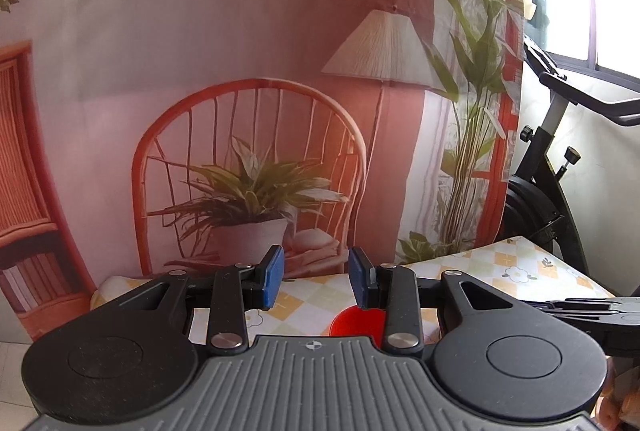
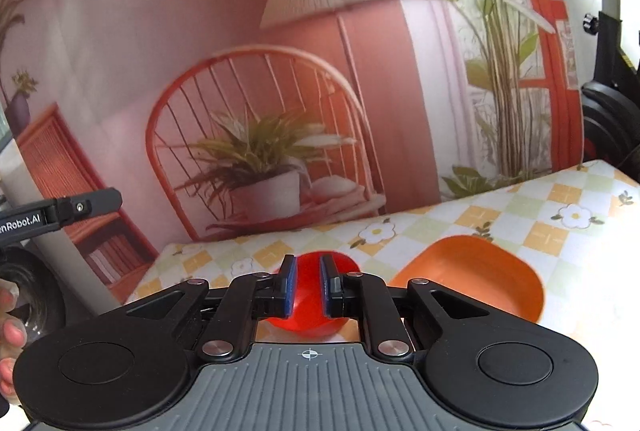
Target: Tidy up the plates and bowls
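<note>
The right tool (image 2: 307, 285) has its blue pads drawn close together, with a narrow gap left between them, and the red bowl (image 2: 312, 315) shows straight through that gap. Whether the pads actually pinch the bowl's rim or merely sit in front of it, I cannot tell from this angle. The bowl lies on the checked, flowered cloth of the surface (image 2: 472, 207), just beside an orange plate (image 2: 476, 275) to its right.

The left tool (image 1: 316, 279) hangs released, pads wide apart, nothing between them, with the red bowl below and beyond its right pad.

Both dishes look like thin moulded plastic: light, stiff enough to lift by one edge, unlikely to break, but glossy and so apt to slip or swing in a shallow pinch. The bowl's rim is the sensible place to bite, one pad inside the wall and one outside. The plate has a raised, rounded lip; its near edge would take the pads best, since the flat middle offers nothing to hold.
</note>
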{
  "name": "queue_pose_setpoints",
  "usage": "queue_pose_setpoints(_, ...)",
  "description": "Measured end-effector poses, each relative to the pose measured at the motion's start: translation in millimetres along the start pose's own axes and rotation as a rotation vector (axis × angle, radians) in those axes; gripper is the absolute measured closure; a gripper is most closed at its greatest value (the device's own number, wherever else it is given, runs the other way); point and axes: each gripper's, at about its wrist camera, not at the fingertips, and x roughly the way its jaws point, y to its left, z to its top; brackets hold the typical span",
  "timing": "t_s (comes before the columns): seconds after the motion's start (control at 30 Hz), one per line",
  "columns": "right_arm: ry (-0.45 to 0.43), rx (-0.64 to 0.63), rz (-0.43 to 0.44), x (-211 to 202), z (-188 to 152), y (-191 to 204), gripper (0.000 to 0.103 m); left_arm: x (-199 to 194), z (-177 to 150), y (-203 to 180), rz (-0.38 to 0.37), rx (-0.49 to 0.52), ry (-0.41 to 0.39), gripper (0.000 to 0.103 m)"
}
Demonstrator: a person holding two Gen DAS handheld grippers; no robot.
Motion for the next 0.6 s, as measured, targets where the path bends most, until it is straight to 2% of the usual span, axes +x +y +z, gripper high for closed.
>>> queue_pose_setpoints(0.13,0.059,0.078,-0.043,37.9,-7.8,-2.9,0.090,42.1,-13.0,7.1,-0.038,-0.075,0.077,0.066)
queue_pose_setpoints(0.33,0.127,0.117,-0.120,79.1,-17.7,-4.4,0.090,107.4,-39.1,17.5,-0.115,-0.212,0.195,0.066)
queue_pose_setpoints(0.4,0.134,0.113,-0.130,86.8,-21.7,-2.4,0.086,121.6,-48.5,22.0,-0.132,-0.246,0.222,0.067)
queue_pose_setpoints(0.6,0.158,0.132,-0.173,101.7,-34.7,-1.1,0.085,145.2,-62.6,23.5,-0.159,-0.226,0.260,0.067)
